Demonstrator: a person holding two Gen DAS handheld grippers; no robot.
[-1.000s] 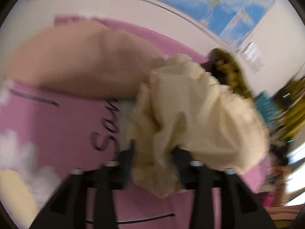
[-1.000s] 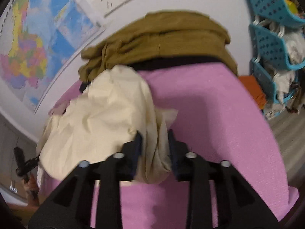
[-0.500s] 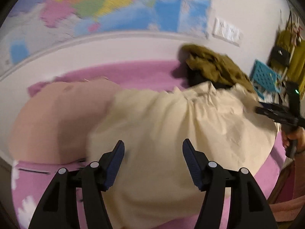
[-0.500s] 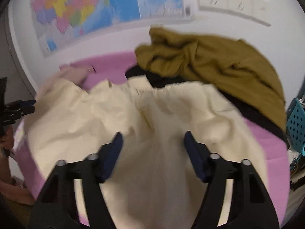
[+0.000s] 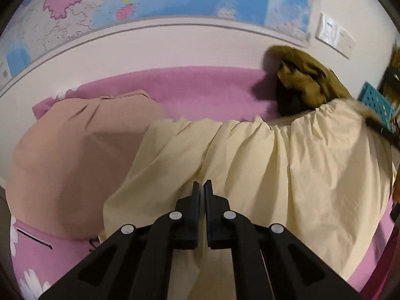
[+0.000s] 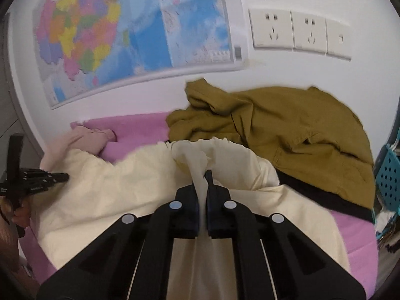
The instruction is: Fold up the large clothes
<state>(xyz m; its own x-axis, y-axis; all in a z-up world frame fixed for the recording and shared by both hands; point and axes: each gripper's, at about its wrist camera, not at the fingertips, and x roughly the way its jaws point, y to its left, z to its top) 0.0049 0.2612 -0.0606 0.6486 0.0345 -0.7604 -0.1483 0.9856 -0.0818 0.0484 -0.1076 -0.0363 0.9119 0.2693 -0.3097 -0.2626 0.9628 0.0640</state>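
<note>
A large cream garment [image 5: 262, 165] lies spread across the pink bed cover [image 5: 190, 87]; it also shows in the right wrist view [image 6: 120, 190]. My left gripper [image 5: 202, 187] is shut on the cream cloth near its lower left edge. My right gripper [image 6: 203, 177] is shut on a bunched fold of the cream garment near its gathered band. The left gripper also appears at the left edge of the right wrist view [image 6: 60, 175].
A folded beige garment [image 5: 75, 165] lies at the left. An olive garment [image 6: 287, 130] is heaped over a black one [image 6: 320, 190] at the back right. A teal basket [image 6: 387, 175] stands at the right. A wall with a map [image 6: 135, 30] and sockets [image 6: 297, 32] is behind.
Both grippers, open half a second ago over the spread cream garment, have shut on its cloth. A second ago they held it bunched up.
</note>
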